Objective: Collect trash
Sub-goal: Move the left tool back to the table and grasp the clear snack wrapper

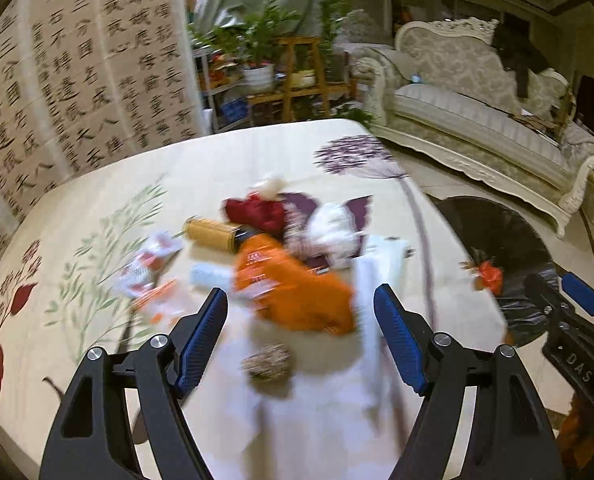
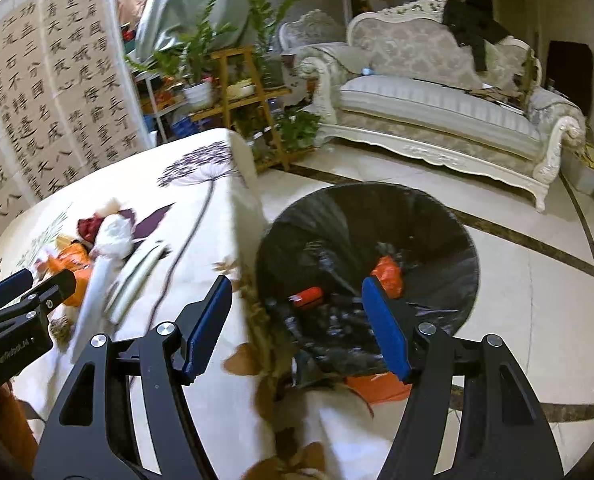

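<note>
A heap of trash lies on the flowered tablecloth (image 1: 97,208): an orange bag (image 1: 297,292), a red crumpled wrapper (image 1: 257,212), a tan box (image 1: 213,234), white crumpled paper (image 1: 333,228), printed wrappers (image 1: 149,272) and a brown ball (image 1: 267,362). My left gripper (image 1: 301,336) hovers over the near side of the heap, open, nothing between its blue pads. My right gripper (image 2: 297,328) is open and empty above the table's corner and the black-lined bin (image 2: 437,232). Orange scraps (image 2: 389,276) and a red piece (image 2: 307,296) lie inside the bin.
The bin stands on the tiled floor (image 2: 537,320) right beside the table's corner. Beyond it is a pale sofa (image 2: 437,108). A wooden plant stand (image 2: 237,92) and a calligraphy screen (image 2: 57,100) sit behind the table. Each gripper shows at the edge of the other's view.
</note>
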{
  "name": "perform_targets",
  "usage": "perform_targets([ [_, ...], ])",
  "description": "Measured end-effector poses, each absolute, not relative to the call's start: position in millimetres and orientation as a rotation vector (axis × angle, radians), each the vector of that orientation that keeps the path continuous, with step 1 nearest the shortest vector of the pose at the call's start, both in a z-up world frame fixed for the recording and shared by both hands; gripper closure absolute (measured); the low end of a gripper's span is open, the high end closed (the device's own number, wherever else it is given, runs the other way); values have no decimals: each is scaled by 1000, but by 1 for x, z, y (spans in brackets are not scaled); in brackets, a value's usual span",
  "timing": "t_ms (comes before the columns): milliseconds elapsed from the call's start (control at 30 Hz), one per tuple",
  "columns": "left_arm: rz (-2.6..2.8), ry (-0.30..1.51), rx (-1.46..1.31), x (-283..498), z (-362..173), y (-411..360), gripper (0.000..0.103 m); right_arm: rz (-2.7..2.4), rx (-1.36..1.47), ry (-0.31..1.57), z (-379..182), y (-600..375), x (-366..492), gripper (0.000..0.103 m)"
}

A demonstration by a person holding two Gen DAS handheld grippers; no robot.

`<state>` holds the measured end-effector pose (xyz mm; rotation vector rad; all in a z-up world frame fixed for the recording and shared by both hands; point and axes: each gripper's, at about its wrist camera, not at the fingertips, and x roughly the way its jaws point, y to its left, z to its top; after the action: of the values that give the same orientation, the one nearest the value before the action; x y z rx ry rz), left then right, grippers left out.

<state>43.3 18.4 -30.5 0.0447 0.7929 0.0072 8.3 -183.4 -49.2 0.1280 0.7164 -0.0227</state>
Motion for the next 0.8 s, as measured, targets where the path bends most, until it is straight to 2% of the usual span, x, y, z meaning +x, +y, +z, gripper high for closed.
perform_targets([
  [333, 131, 841, -22, 38, -48, 84, 30, 60, 87, 726, -44, -143, 10, 37],
  [633, 128, 899, -87, 53, -61, 104, 30, 91, 64, 743, -47, -123, 15, 37],
  [800, 101, 918, -83, 55, -66, 102, 51, 98, 59, 748, -48, -119, 15, 37],
])
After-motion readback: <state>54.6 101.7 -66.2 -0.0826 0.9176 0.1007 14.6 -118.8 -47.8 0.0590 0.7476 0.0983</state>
